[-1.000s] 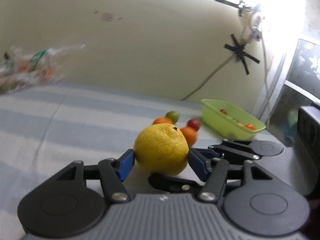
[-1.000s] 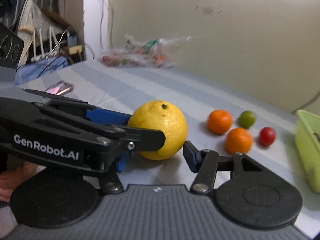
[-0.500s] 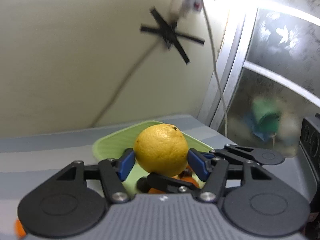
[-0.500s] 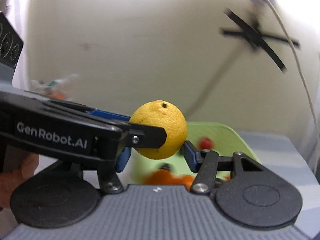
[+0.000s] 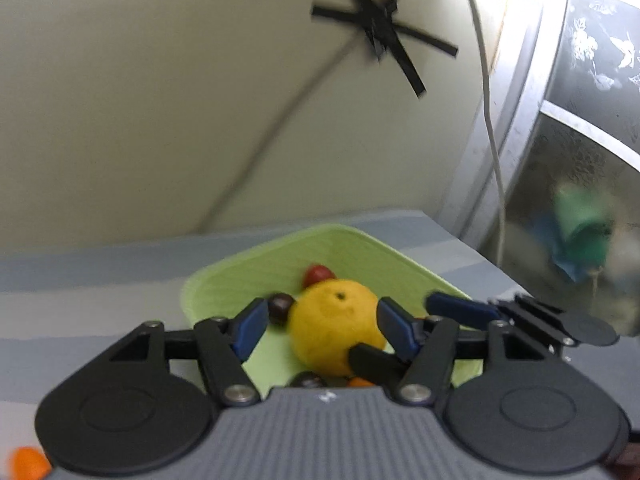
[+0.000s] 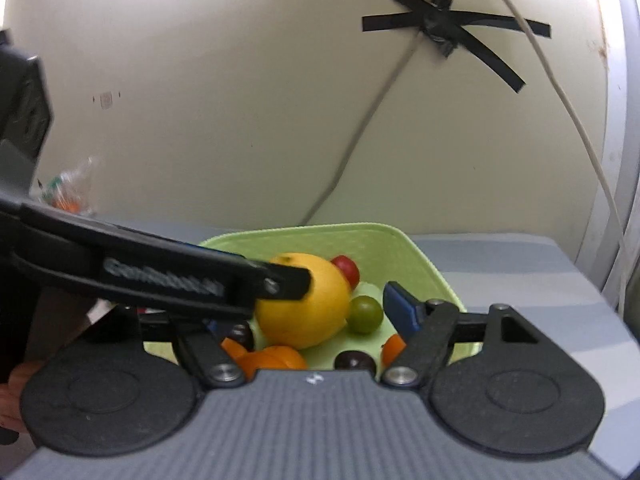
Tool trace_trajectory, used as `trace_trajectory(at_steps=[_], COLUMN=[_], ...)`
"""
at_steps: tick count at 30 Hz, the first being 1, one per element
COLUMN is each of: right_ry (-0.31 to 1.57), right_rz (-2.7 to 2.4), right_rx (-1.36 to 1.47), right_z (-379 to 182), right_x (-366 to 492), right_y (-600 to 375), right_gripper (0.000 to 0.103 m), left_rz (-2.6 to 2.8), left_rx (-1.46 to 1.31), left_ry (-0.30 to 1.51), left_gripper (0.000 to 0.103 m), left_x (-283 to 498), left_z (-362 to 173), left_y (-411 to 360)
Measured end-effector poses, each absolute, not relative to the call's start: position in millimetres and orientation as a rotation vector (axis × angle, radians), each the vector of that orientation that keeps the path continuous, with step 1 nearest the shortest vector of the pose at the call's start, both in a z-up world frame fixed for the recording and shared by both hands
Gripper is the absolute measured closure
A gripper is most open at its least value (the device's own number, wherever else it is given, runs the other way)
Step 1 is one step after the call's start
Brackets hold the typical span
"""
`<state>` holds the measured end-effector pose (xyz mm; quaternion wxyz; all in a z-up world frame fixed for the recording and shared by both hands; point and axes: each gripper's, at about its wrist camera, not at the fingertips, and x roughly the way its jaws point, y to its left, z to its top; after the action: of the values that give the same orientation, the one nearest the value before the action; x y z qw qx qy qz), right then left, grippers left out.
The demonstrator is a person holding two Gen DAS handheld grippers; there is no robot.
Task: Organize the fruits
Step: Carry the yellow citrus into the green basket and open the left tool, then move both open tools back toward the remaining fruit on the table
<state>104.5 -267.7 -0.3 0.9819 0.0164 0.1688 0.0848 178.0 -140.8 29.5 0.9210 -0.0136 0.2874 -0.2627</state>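
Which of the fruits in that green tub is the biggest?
The yellow citrus in the middle of the green tub. It dwarfs the red, green and dark small fruits around it.

Bright glare top right, soft blur w/ fisheye bending at edges, dim foreground.

yellow citrus [image 5: 336, 326] | round, stem-end up | in green basket [image 5: 372, 256]

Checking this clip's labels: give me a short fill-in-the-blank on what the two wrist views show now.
1. The big yellow citrus sits inside the ____ basket.
2. The left gripper stands ____ around it.
3. The small fruit behind the citrus, against the far wall, is ____.

Missing words: green; open; red
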Motion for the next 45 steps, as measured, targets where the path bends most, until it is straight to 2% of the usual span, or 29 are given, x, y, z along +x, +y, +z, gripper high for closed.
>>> trace_trajectory(at_steps=[7, 12, 19, 30, 45], right_ry=[0.249, 0.206, 0.273, 0.374, 0.422], right_rz=[0.185, 0.214, 0.285, 0.297, 0.281], right_rx=[0.127, 0.187, 0.2, 0.187, 0.173], right_z=[11, -2, -21, -35, -38], right_x=[49, 4, -22, -8, 9], right_y=[-252, -229, -187, -157, -150], right_gripper=[0.026, 0.025, 0.025, 0.025, 0.025], left_rz=[-0.363, -0.268, -0.173, -0.067, 0.001], left_rx=[0.118, 0.125, 0.082, 0.095, 0.072], left_ry=[0.474, 0.519, 0.584, 0.573, 0.589], left_gripper=[0.039, 0.036, 0.033, 0.024, 0.021], left_x=[109, 73, 46, 39, 64], left_z=[58, 40, 11, -10, -25], left_y=[-101, -69, -28, 4, 31])
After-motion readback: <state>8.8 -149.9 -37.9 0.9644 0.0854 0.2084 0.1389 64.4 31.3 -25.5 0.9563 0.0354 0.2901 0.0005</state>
